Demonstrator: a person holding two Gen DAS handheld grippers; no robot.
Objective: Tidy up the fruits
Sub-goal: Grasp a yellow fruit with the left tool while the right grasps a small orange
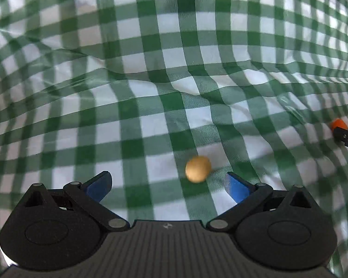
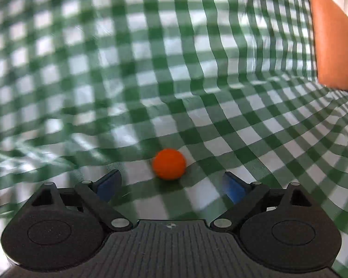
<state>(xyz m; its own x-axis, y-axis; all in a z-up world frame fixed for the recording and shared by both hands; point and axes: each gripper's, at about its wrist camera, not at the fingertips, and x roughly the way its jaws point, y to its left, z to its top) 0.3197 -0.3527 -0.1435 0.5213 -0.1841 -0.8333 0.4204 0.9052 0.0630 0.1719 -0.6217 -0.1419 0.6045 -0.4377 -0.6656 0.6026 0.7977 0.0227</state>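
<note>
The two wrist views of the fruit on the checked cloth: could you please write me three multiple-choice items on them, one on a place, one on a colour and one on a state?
1. Where does the yellow-brown fruit lie, seen from the left gripper?
A. ahead, nearer its right-hand finger
B. between shut fingers
C. behind an orange cushion

2. What colour is the round fruit ahead of the right gripper?
A. purple
B. orange
C. white

3. How do both grippers stand?
A. shut on fruit
B. shut, holding nothing
C. open, holding nothing

Key: 1 A, it rests on the green-and-white cloth near that finger; 2 B, plainly orange; 3 C, the blue pads stand wide apart.
</note>
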